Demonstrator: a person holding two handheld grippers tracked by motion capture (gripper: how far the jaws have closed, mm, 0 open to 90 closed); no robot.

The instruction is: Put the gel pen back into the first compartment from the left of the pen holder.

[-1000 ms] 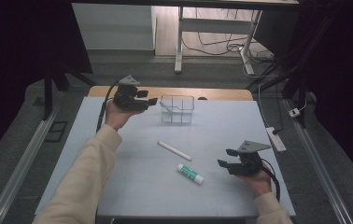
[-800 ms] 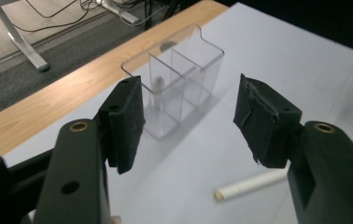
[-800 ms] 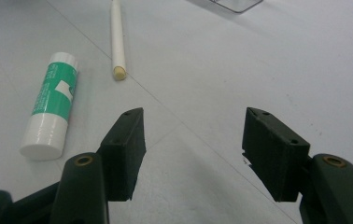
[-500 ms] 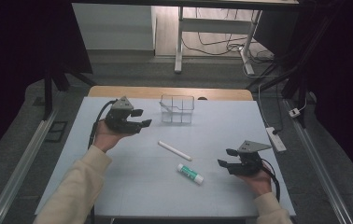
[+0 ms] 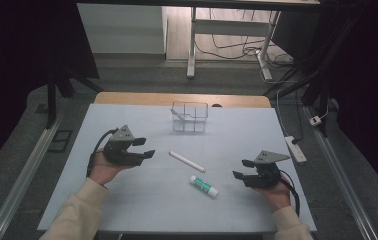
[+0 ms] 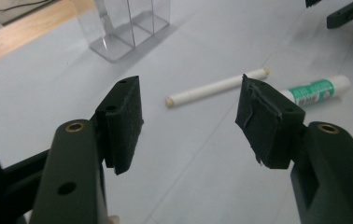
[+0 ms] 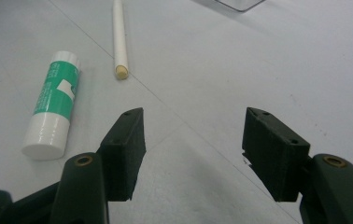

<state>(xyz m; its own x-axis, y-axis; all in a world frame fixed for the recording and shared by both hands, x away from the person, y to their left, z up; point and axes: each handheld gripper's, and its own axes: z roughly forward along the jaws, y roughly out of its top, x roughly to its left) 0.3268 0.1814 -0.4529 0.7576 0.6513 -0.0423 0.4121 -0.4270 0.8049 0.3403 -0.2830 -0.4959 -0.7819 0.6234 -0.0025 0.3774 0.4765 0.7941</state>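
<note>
A white stick [image 5: 187, 161] lies in the middle of the pale table [image 5: 142, 205], and a green-and-white glue stick [image 5: 203, 186] lies just in front of it. My left gripper [image 5: 146, 148] hovers low to their left, open and pointing at them. Its jaws have just been opening slightly, with nothing between them. In the left gripper view [image 6: 191, 109] the stick [image 6: 216, 86] and glue stick [image 6: 317, 89] lie ahead. My right gripper [image 5: 241, 169] rests open at the right. In the right gripper view [image 7: 195, 123] the glue stick [image 7: 53, 107] and stick [image 7: 118, 32] lie ahead to the left.
A clear compartmented container [image 5: 189, 116] stands at the table's back middle, also near the top of the left gripper view [image 6: 123, 23]. A wooden strip [image 5: 137, 98] runs behind the table. A white power strip [image 5: 295, 148] lies off the right edge.
My left hand has come back from beside the clear container, toward the person and lower, to the left middle of the table. The right gripper has stayed put.
</note>
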